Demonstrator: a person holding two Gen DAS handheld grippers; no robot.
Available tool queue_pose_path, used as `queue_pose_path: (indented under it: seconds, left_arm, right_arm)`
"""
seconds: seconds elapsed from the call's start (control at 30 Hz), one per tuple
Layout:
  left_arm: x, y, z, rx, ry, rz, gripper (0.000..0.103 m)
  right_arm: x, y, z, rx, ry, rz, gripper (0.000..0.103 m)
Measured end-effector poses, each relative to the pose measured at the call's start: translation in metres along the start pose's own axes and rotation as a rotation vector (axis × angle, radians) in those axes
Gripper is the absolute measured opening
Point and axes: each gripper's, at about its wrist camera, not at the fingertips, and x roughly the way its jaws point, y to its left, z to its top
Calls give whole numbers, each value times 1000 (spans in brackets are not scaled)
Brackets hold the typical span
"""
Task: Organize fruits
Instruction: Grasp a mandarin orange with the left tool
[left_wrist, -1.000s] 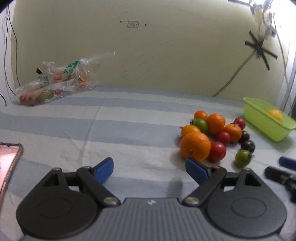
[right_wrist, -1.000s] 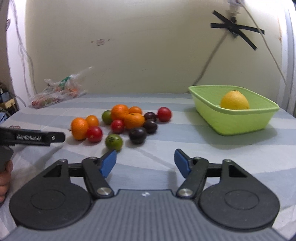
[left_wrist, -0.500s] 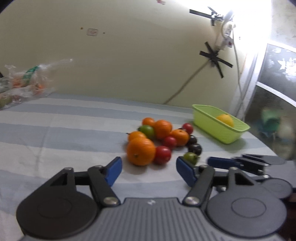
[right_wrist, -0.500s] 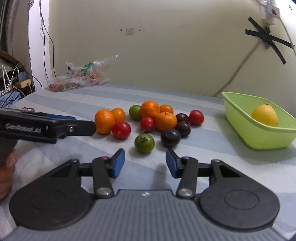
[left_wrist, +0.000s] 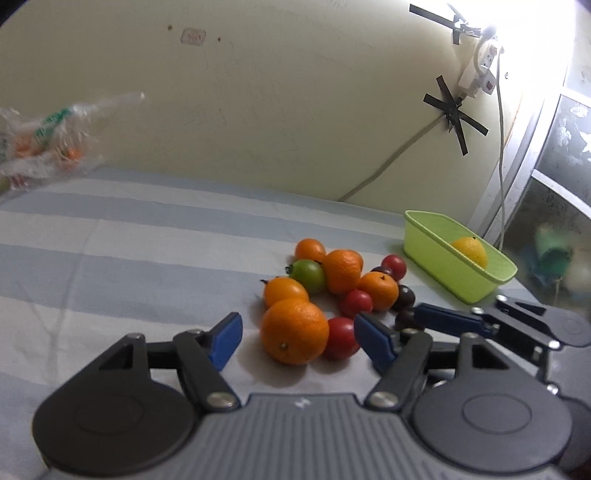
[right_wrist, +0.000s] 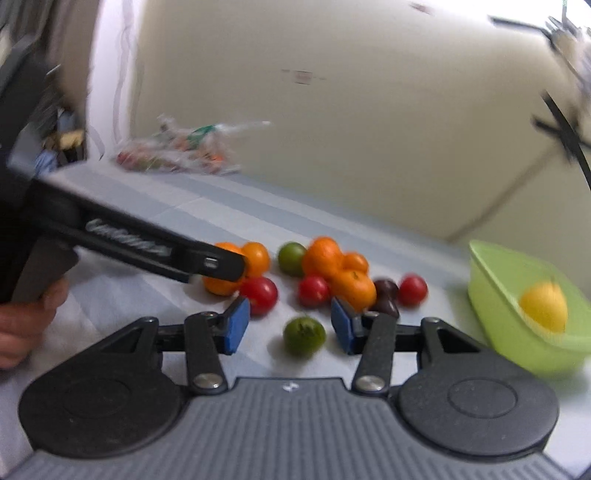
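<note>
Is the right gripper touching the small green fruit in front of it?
Apart. In the right wrist view, bare cloth shows between the green fruit and both blue pads of the right gripper.

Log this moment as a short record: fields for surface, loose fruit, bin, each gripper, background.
surface: striped cloth, pale blue and white
loose fruit: one cluster of oranges, red, green and dark fruits; the large orange lies nearest the left camera, the green fruit nearest the right
bin: green tub right of the cluster, holding one yellow fruit
left gripper: open, jaws just widened slightly, large orange in line with the gap, not gripped
right gripper: open, jaws narrowed a moment ago, green fruit between the pads, untouched
background: plastic bag by the wall
</note>
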Motion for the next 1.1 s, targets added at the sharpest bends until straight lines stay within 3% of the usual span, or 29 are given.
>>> queue_pose_path:
  seconds: [0.13,0.3,0.53,0.67,0.87,1.1]
  left_arm:
    - [5,4,0,-17,14,-27,63]
    - [7,14,-2,-48,11,-40,44]
    - [2,15,-5,-61,0,-38,43]
    - [-8,15,-3,-105,-10,-66,42]
    - [-17,-6,0,-96,-16,-93,42]
    - [7,-46,22,-60,13,-155,42]
  right_arm:
    - [14,6,14,-109,16,59,52]
    - [34,11,21,-227,78,116,52]
    - [45,1,23,-202,147,195,43]
    - [32,11,19,-255,112,162,30]
    - [7,1,11,-184,40,146,30]
    - [-26,-25,-6,-115,-49,36,30]
